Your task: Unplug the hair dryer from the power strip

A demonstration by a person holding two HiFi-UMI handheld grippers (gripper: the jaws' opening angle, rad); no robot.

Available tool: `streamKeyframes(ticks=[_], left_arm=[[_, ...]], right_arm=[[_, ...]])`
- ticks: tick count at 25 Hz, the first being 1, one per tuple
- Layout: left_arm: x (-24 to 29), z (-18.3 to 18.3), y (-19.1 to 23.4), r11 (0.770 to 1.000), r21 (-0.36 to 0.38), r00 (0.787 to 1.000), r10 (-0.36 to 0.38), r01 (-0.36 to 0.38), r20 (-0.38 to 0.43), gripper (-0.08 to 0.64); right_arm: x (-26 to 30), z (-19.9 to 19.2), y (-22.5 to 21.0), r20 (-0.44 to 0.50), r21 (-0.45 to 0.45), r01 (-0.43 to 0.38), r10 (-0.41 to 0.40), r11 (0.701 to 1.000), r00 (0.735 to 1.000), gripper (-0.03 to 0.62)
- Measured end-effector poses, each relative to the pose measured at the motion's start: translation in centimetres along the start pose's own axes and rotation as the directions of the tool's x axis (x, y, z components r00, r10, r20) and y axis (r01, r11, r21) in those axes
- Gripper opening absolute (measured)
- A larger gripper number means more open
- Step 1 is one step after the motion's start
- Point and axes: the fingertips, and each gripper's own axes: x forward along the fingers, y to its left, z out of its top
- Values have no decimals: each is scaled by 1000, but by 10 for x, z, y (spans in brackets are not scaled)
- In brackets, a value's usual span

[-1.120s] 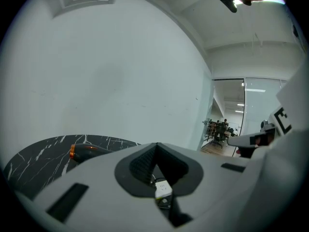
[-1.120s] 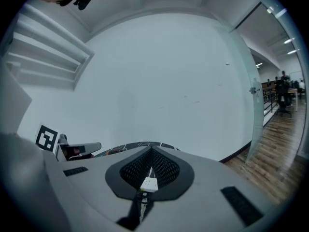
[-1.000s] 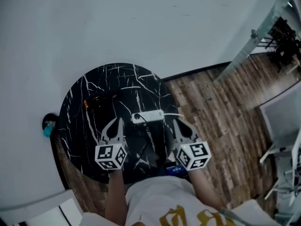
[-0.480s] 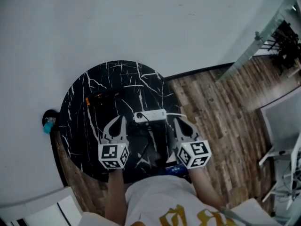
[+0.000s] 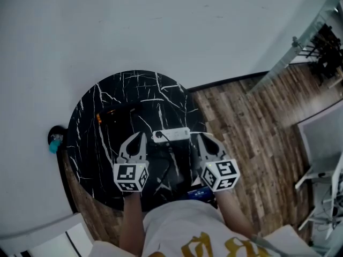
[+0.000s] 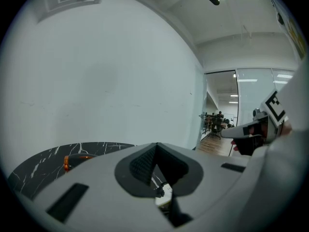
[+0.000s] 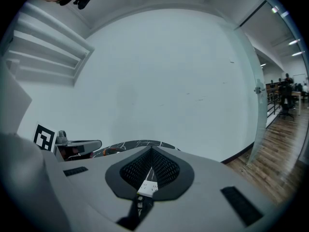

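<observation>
A white power strip (image 5: 173,134) lies on the round black marble table (image 5: 91,143), with a black plug (image 5: 159,137) in its left end and a dark cord trailing toward me. The black hair dryer (image 5: 115,113) with an orange ring lies further back on the left. My left gripper (image 5: 140,136) is shut and empty, just left of the strip. My right gripper (image 5: 200,138) is shut and empty, just right of it. In the left gripper view the strip (image 6: 164,193) shows below the closed jaws. In the right gripper view the strip (image 7: 147,186) shows the same way.
A white wall runs behind the table. Wooden flooring (image 5: 252,138) lies to the right, with a glass partition and furniture at the far right. A small blue object (image 5: 54,142) sits on the floor left of the table. The table's near edge is at my body.
The left gripper has rolled slightly and shifted a touch. The right gripper has kept still. Both stay shut beside the power strip.
</observation>
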Motion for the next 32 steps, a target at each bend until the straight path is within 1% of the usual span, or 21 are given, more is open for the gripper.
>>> streamKeyframes(ticks=[3,10,15,20,22,24,26,28,32], left_arm=[[-1,-2,0,1000,9,1000,8,-8,-6,2],[-6,-5,-6,1000,-25,1000,-3,2,-26,2],[-15,-7,-7,1000,-28,999,-12,11,-44,2],[-23,-7,-12,999,-30,998,-27,25,-59,2],[-16,-15,-8,999,-44,997,-35,32,-73,2],[3,-31,0,998,-55,994,-41,36,-101,2],[9,-41,0,997,-56,990,-51,44,-129,2],[9,-47,-5,996,-52,985,-75,68,-154,2],[42,-71,0,990,-51,970,-136,128,-202,2]], right_arm=[[-2,2,3,-10,-22,-9,9,1000,1000,-2],[-9,2,3,-45,-37,-14,13,999,999,-2],[-8,-1,14,-74,-39,-50,47,998,996,-2],[-10,-7,20,-117,-52,-71,65,996,991,-2],[1,-13,16,-132,-48,-80,73,996,989,-2],[22,-22,9,-153,-45,-89,81,995,985,-2],[31,-29,6,-174,-48,-98,88,994,981,-2],[30,-34,6,-194,-52,-106,95,993,976,-2],[67,-51,-5,-240,-44,-128,114,991,964,-2]])
